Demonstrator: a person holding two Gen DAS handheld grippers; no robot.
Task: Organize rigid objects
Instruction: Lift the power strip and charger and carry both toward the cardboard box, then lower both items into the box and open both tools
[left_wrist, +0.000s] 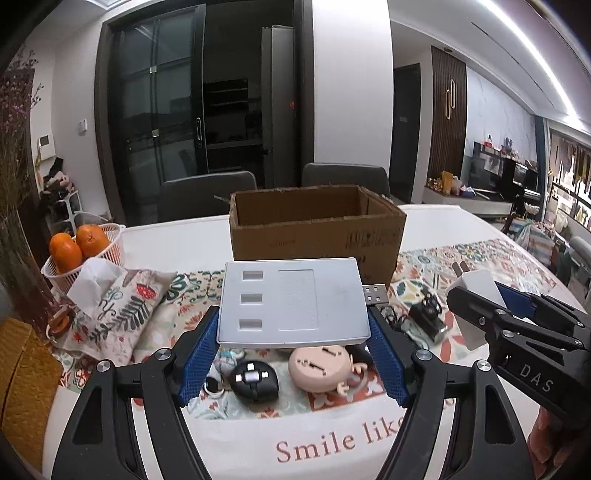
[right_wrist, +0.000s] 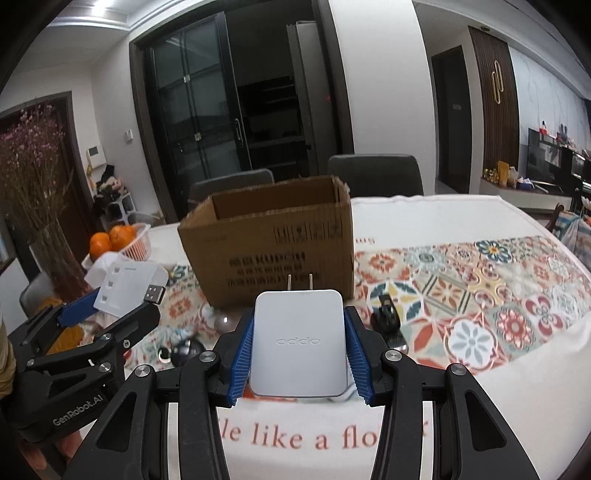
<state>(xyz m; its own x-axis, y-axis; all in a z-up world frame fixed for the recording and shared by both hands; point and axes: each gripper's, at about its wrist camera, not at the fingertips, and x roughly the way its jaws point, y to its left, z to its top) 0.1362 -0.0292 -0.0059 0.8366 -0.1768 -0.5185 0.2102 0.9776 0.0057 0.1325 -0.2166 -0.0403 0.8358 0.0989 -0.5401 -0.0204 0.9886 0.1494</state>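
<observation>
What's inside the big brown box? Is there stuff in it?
The cardboard box is open on top, and only its bare brown inner walls show. Its front wall hides the bottom in both views, so whether anything lies inside cannot be told.

The desk (left_wrist: 184, 236) carries a patterned cloth (left_wrist: 480, 254); a cardboard box (left_wrist: 314, 236) stands mid-frame, an orange basket (left_wrist: 110, 240) and tissue pouch (left_wrist: 122, 302) at left.

On the table (left_wrist: 177, 236) the box (left_wrist: 314, 225) stands at 12 o'clock, the basket (left_wrist: 107, 240) of oranges (left_wrist: 77, 243) at 10, with the tissue pouch (left_wrist: 122, 306) just before it. The hub (left_wrist: 291, 302), in the left gripper (left_wrist: 291, 350), hangs before the box, over a round charger (left_wrist: 319, 367) and a dark plug (left_wrist: 255, 380). The adapter (right_wrist: 299, 347), in the right gripper (right_wrist: 299, 362), lies at 3 o'clock of the hub.
</observation>
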